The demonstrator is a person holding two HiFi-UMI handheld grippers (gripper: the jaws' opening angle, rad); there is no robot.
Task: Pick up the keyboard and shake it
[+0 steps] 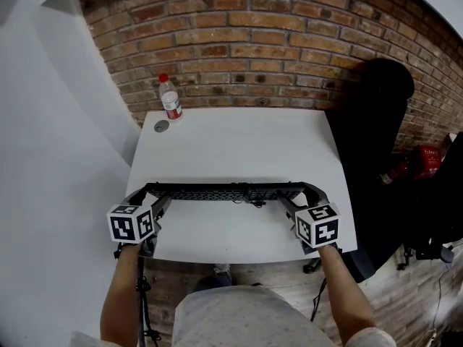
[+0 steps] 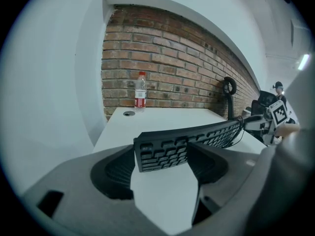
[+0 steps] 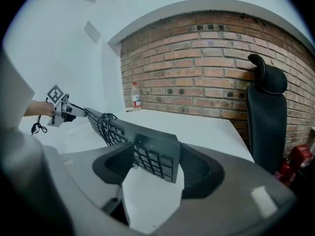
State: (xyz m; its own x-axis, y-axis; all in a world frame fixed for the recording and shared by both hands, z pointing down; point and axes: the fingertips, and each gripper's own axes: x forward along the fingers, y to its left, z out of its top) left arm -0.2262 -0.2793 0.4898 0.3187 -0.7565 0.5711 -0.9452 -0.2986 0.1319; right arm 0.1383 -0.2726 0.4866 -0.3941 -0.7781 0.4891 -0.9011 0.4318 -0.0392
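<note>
A long black keyboard hangs above the white table, held at both ends and tipped up on its edge. My left gripper is shut on its left end, where the keys sit between the pads. My right gripper is shut on the right end, the number pad clamped between its jaws. The keyboard's coiled black cable is wrapped around its middle. Each gripper shows in the other's view: the right gripper and the left gripper.
A clear water bottle with a red cap and label stands at the table's far left corner, beside a round cable hole. A black office chair stands to the right of the table. A brick wall runs behind.
</note>
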